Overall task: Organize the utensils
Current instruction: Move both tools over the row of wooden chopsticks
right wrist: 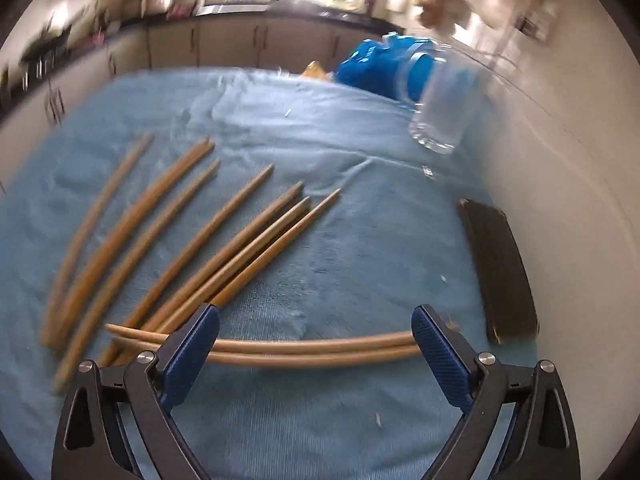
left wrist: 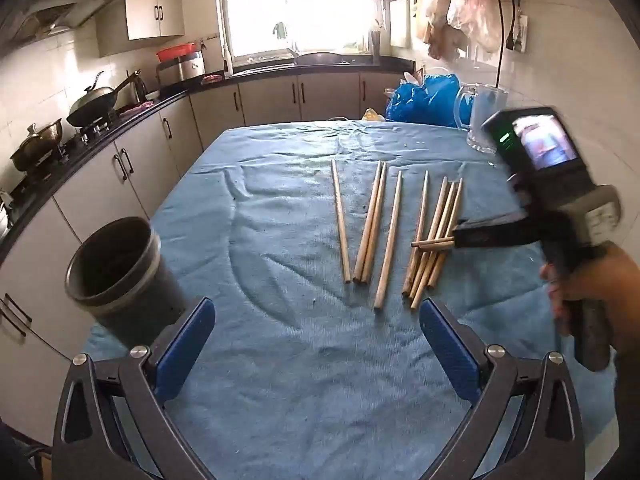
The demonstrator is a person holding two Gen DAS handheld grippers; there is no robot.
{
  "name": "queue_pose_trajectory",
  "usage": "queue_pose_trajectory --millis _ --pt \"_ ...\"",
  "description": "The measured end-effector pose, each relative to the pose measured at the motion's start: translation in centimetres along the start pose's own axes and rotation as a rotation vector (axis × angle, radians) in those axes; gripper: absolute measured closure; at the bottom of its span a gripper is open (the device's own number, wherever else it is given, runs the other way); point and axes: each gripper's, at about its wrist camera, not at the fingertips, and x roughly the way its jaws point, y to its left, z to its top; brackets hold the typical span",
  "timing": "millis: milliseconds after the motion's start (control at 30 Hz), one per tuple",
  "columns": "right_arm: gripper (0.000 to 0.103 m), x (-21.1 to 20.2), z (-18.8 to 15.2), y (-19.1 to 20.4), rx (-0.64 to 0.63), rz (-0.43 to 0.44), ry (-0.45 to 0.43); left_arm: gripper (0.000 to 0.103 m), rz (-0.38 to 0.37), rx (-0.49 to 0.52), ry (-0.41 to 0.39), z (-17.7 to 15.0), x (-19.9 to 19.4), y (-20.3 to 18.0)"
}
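Note:
Several wooden chopsticks (left wrist: 380, 232) lie side by side on a blue cloth (left wrist: 280, 340). A dark grey cup (left wrist: 120, 276) stands at the cloth's left edge, just left of my left gripper (left wrist: 316, 332), which is open and empty. My right gripper (right wrist: 316, 340) is open over the cloth. Two chopsticks (right wrist: 304, 350) lie crosswise between its fingers, over the ends of the other chopsticks (right wrist: 224, 248). In the left wrist view the right gripper (left wrist: 460, 240) sits at the right group of chopsticks, with two chopstick ends (left wrist: 432, 244) sticking out beside its tip.
A clear glass mug (left wrist: 484, 120) and a blue plastic bag (left wrist: 424, 100) stand at the far right of the table. A dark phone (right wrist: 500, 268) lies by the right wall. Kitchen counters with pans (left wrist: 92, 104) run along the left.

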Motion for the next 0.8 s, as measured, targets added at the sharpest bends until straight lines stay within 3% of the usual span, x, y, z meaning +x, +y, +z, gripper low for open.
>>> queue_pose_trajectory --millis 67,167,233,333,500,700,800 --pt "0.007 0.0 -0.7 0.7 -0.034 -0.021 0.017 0.001 -0.005 -0.008 -0.007 -0.1 -0.4 0.5" --pt "0.007 -1.0 -2.8 0.5 -0.036 0.025 0.033 0.001 -0.002 -0.016 -0.033 0.0 -0.8 0.9" --pt "0.007 -2.5 -4.3 -0.3 -0.019 0.035 0.001 0.001 -0.005 -0.026 -0.048 0.1 -1.1 1.2" --pt "0.006 -5.7 -6.1 -3.0 0.091 0.067 -0.116 0.001 -0.007 -0.035 -0.05 0.0 -1.4 1.1" --pt "0.006 -8.7 -10.4 -8.3 0.326 0.103 -0.178 0.001 -0.012 -0.018 -0.108 0.2 -3.3 0.5" --pt "0.006 -13.4 -16.3 -11.3 0.523 0.101 -0.232 0.001 -0.105 0.018 -0.21 0.6 -5.7 -0.8" --pt "0.006 -17.1 -18.7 -12.5 0.556 0.048 -0.283 0.001 -0.151 0.052 -0.25 1.2 -6.2 -2.2"
